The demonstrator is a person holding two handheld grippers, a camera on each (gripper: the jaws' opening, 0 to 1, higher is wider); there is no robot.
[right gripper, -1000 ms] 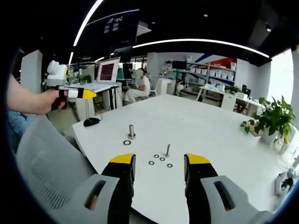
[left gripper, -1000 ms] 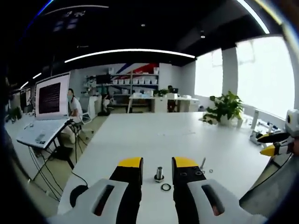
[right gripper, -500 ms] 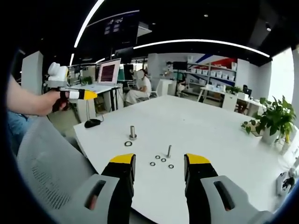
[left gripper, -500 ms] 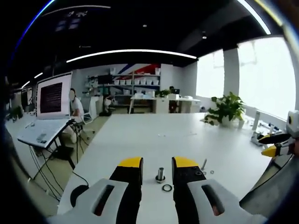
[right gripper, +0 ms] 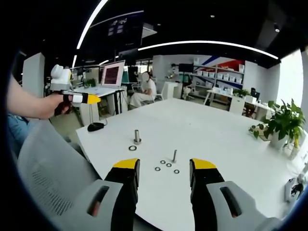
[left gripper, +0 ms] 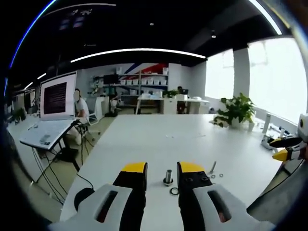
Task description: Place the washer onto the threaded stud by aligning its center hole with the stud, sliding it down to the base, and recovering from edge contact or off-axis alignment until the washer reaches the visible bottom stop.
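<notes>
White table [right gripper: 202, 130] holds two studs, five washers; both hand-held grippers gape, holding nothing.

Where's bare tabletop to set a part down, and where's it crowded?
Free: the wide white table beyond the slim stud, out toward the potted plant. Crowded: the near corner, where the thick stud stands with a large washer beside it, and small washers ring the slim stud.

Stud [left gripper: 168, 177] threads too small to tell.
</notes>
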